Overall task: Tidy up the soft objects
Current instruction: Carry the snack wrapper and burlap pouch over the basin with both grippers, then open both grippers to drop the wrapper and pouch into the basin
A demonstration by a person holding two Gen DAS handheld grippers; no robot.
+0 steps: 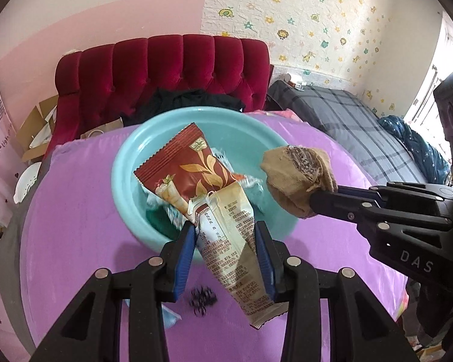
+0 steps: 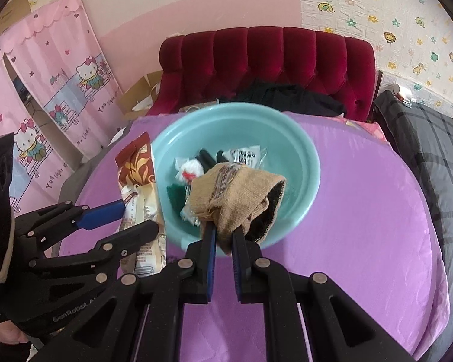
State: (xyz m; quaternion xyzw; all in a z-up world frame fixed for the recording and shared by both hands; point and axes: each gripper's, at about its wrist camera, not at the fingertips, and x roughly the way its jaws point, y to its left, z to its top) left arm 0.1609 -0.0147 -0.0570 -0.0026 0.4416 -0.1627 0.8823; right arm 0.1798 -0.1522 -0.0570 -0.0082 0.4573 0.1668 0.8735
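My left gripper (image 1: pixel 225 229) is shut on a long red-and-cream snack packet (image 1: pixel 196 178), held up over the near rim of a teal bowl (image 1: pixel 123 163). My right gripper (image 2: pixel 225 230) is shut on a bunched tan sock (image 2: pixel 238 193) with a dark patterned cuff, held above the same bowl (image 2: pixel 302 163). From the left wrist view the sock (image 1: pixel 296 178) hangs at the right gripper's tips (image 1: pixel 312 203), to the right of the bowl. From the right wrist view the packet (image 2: pixel 139 181) stands at the bowl's left rim in the left gripper (image 2: pixel 136 217). Inside the bowl lie small wrapped items and something green (image 2: pixel 175 196).
The bowl sits on a round table under a purple cloth (image 1: pixel 75 226). A small dark hair tie (image 1: pixel 202 298) and a pale blue scrap (image 1: pixel 169 316) lie on the cloth near my left fingers. Behind stand a red tufted chair (image 1: pixel 166 69) with dark clothing and a plaid bed (image 1: pixel 362 120).
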